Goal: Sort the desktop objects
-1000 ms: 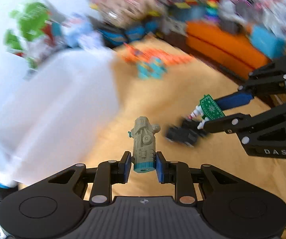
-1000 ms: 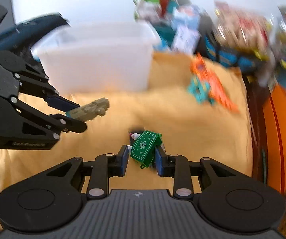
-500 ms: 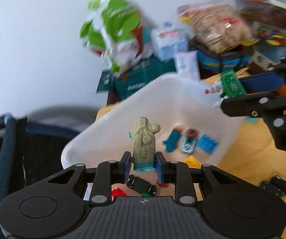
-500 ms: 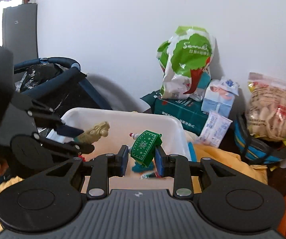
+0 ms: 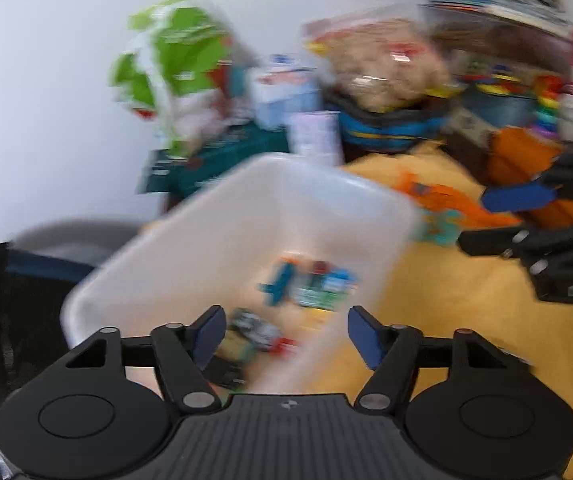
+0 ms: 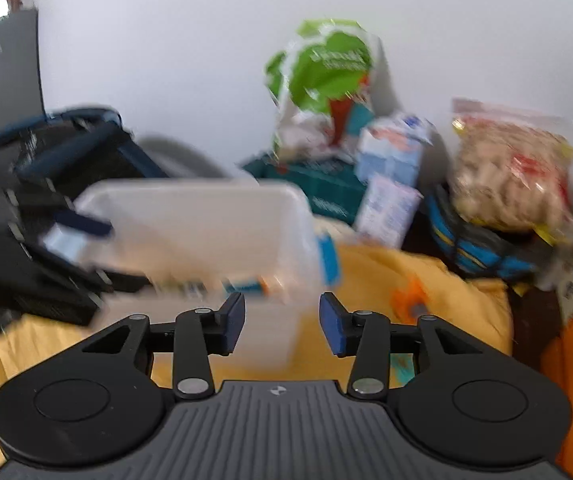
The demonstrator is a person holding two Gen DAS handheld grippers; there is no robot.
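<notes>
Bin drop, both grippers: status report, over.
Left gripper open, right gripper open, fingers just spread, nothing between. White bin holds small toys, blurred. Nothing in the way.

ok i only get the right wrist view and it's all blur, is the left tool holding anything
observer: no. In the left wrist view the left tool has just been opening its jaws wide, and nothing is between them.
operator: what's under it
observer: the inside of the white bin. A heap of small toys lies on its floor, too blurred to name one by one.
operator: and my right tool from that side
observer: the right tool shows to the right of the bin, above the yellow cloth. Its jaws have just been opening and nothing shows between them.
</notes>
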